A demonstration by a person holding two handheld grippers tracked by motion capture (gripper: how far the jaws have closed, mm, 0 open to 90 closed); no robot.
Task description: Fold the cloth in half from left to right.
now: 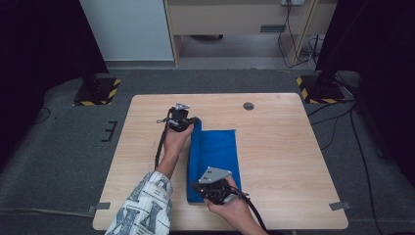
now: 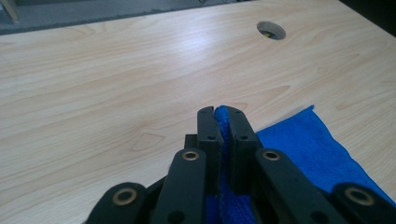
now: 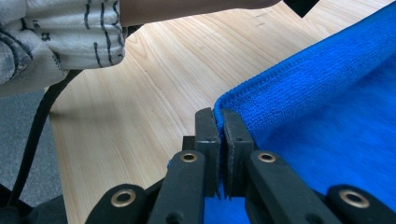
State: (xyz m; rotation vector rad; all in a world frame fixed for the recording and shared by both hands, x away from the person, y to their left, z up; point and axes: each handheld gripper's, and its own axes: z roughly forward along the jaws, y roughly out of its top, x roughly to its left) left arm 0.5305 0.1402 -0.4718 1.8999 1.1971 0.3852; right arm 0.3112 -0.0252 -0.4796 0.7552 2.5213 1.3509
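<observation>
Blue towel (image 1: 215, 156) half folded, corners pinched in left claw (image 2: 223, 122) and right claw (image 3: 219, 122), underside hidden.

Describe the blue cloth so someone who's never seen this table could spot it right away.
On the light wooden table, look near the middle, between the person's two hands. The blue cloth lies there, its left edge lifted by both grippers; it is the table's one bright, soft thing.

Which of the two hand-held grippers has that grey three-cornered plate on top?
The right hand-held gripper, at the blue cloth's near end; the left hand-held gripper, at its far end, has none.
</observation>
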